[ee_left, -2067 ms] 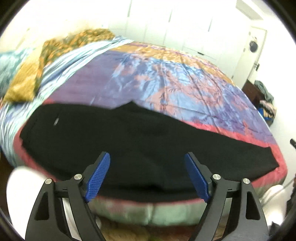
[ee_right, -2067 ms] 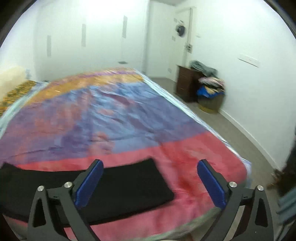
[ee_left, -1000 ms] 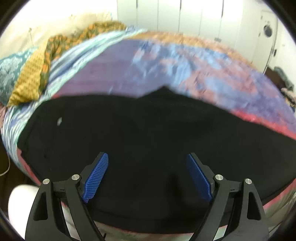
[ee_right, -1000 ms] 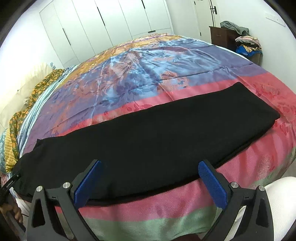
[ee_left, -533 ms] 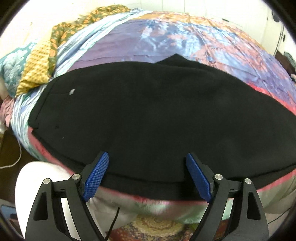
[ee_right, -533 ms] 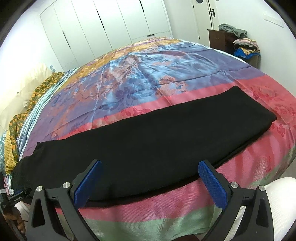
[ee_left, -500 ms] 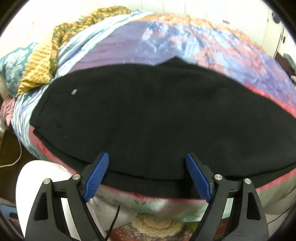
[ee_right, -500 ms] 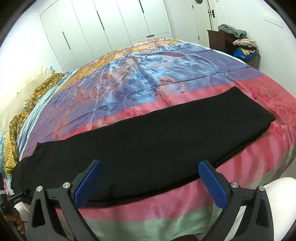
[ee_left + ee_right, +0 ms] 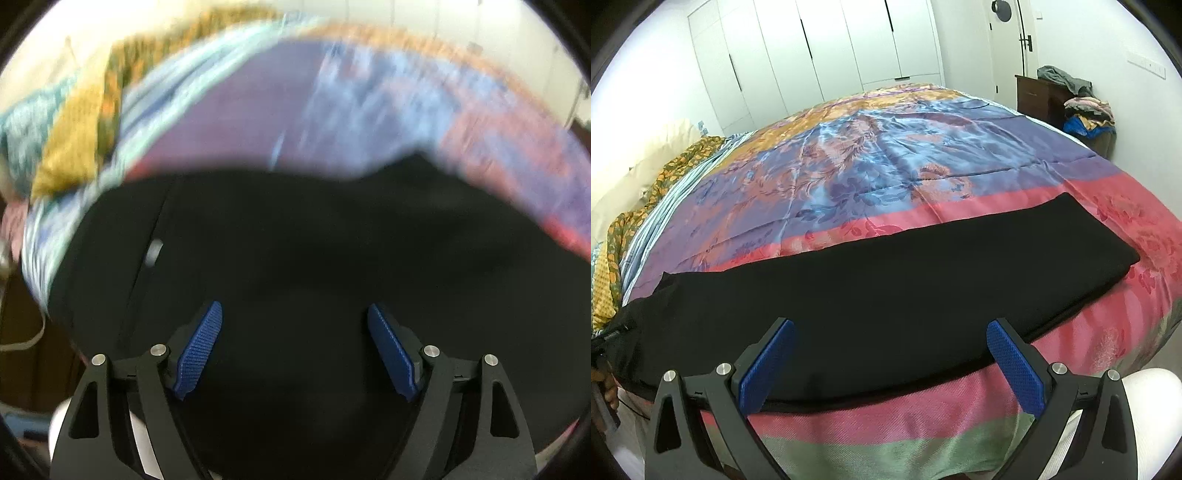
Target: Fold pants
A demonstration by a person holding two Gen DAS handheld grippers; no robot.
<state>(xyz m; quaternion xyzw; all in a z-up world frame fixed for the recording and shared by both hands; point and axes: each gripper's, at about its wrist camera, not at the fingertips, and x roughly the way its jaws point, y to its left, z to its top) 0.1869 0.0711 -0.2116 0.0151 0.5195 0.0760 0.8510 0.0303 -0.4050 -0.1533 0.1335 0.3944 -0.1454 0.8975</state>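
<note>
So right up close, the left hand-held gripper (image 9: 294, 347) hangs over the waist end of the pants (image 9: 886, 295) with its jaws wide apart; they've just narrowed a touch but nothing is pinched between the pads, just black cloth underneath; that view is pretty smeared, so I can't tell if the tips touch the fabric yet. The right hand-held gripper (image 9: 890, 358) sits at the near edge around mid-leg, also spread wide and holding nothing. The pants lie flat along the near edge of the bed (image 9: 886, 424), legs stacked one on the other, hems off to the right; looks like the lengthwise fold is done and the crosswise one is next. My guess: the left needs to drop onto the waistband and clamp both layers, while the right goes for the same edge or the hems. Behind it all, a wardrobe (image 9: 831, 55).
</note>
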